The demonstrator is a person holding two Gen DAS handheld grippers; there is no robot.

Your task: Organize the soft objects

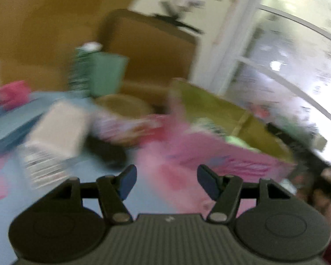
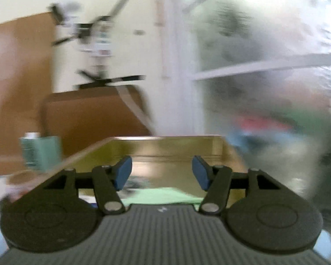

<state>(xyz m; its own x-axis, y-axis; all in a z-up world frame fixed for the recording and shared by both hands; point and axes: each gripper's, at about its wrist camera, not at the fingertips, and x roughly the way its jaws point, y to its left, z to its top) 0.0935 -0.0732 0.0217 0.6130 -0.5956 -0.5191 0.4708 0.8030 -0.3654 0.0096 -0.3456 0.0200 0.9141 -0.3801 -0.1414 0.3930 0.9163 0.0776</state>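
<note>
Both views are blurred. In the left wrist view my left gripper (image 1: 166, 180) stands open, its blue pads apart, with nothing pressed between them. Beyond it a pink soft cloth (image 1: 165, 154) lies on the blue table and drapes against the near wall of an open cardboard box (image 1: 220, 112). A light green cloth (image 1: 238, 141) shows inside that box. In the right wrist view my right gripper (image 2: 162, 173) is open over the same cardboard box (image 2: 176, 145), holding nothing. The light green cloth (image 2: 163, 195) lies on the box floor just below its fingers.
A teal carton with a white cap (image 1: 101, 72) and a white box (image 1: 59, 125) stand on the blue-covered table (image 1: 99, 170) at left. A red-pink item (image 1: 13, 92) lies far left. A brown chair back (image 1: 152, 50) and a window (image 1: 286, 66) are behind.
</note>
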